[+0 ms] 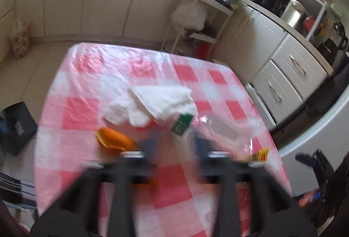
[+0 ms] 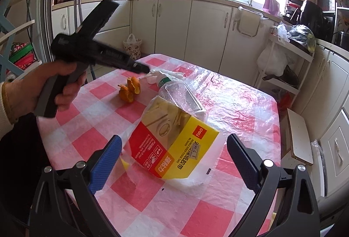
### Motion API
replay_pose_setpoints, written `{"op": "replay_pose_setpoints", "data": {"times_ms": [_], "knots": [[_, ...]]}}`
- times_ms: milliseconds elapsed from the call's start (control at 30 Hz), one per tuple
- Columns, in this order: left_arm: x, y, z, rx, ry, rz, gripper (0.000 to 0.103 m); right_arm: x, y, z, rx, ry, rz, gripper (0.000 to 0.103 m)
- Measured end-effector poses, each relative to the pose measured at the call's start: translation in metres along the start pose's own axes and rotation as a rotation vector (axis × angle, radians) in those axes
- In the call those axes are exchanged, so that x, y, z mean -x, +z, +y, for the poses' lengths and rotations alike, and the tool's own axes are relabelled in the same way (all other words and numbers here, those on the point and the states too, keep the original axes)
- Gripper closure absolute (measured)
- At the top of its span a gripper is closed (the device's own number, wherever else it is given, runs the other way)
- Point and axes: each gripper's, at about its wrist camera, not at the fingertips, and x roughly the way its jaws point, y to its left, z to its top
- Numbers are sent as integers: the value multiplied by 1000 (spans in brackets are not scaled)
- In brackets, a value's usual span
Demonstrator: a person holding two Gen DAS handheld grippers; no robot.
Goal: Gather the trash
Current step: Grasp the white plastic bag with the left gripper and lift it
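Nearest, the right tool [image 2: 174,162] hangs spread wide, jaws either side of the red-and-yellow cardboard box [image 2: 174,147], pads clear of it. The box looks light and crushable; pinch its flat sides. Behind it lies a clear plastic bottle [image 2: 181,95], slippery, likely to roll. Farther off, the left tool [image 1: 174,145] is released, nothing gripped, near crumpled white tissue [image 1: 161,101] and orange peel [image 2: 128,90] on the checked table [image 2: 218,215].

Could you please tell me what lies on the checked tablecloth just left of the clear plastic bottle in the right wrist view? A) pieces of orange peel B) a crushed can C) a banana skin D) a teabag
A: two curled pieces of orange peel lie on the pink-and-white tablecloth, a little left of the clear plastic bottle and apart from it.
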Motion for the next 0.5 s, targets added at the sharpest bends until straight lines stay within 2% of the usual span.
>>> {"op": "replay_pose_setpoints", "data": {"times_ms": [33,133,233,300,333,367,400,433,467,500], "knots": [[1,7,3,14,33,-13,14,0,0,1,2,0,-1,10],[-13,30,9,43,57,6,10,-2,0,2,8,5,2,10],[-58,51,16,73,124,128,7,-6,-1,2,10,8,14,10],[-85,56,21,103,129,197,7,-9,-1,0,11,9,20,10],[-96,57,27,137,109,218,13,-10,-1,-1,10,9,22,10],[-101,57,31,163,90,221,32,-12,-1,-2,6,10,24,10],[-101,58,35,190,78,203,43,-12,0,-4,-1,11,25,10],[-102,57,40,220,25,211,77,-13,0,-5,-6,12,25,10],[-103,53,43,246,-36,229,97,-13,1,-7,-12,15,24,10],[-103,51,42,235,-37,230,97,-13,1,-7,-15,18,23,10]]}}
